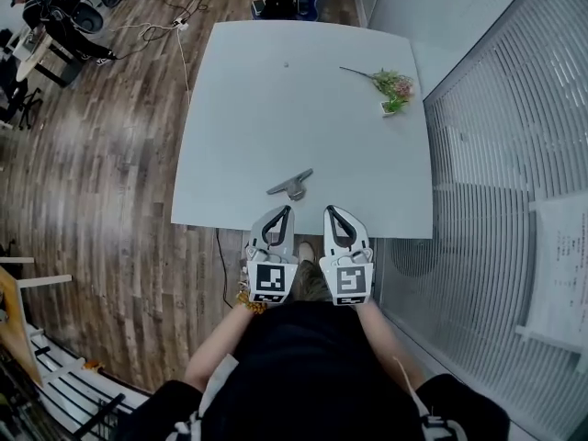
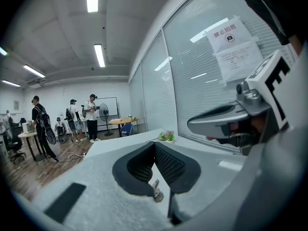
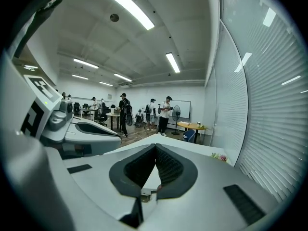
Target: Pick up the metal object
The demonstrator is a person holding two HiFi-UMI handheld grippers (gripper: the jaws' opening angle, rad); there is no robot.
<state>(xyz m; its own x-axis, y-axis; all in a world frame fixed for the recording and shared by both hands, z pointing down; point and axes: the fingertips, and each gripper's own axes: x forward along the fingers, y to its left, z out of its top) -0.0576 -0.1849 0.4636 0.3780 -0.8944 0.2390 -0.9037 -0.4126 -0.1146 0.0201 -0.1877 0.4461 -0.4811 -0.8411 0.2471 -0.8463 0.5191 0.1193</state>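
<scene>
The metal object, a grey T-shaped piece, lies on the white table near its front edge. My left gripper is at that front edge, just short of the object and slightly to its left, with its jaws shut and empty. My right gripper is beside it, right of the object, also shut on nothing. In the left gripper view the black pads meet at the tip over the table. In the right gripper view the pads likewise touch.
A sprig of artificial flowers lies at the table's far right. A small speck sits near the far edge. A glass wall with blinds runs along the right. Several people stand across the room on the wooden floor.
</scene>
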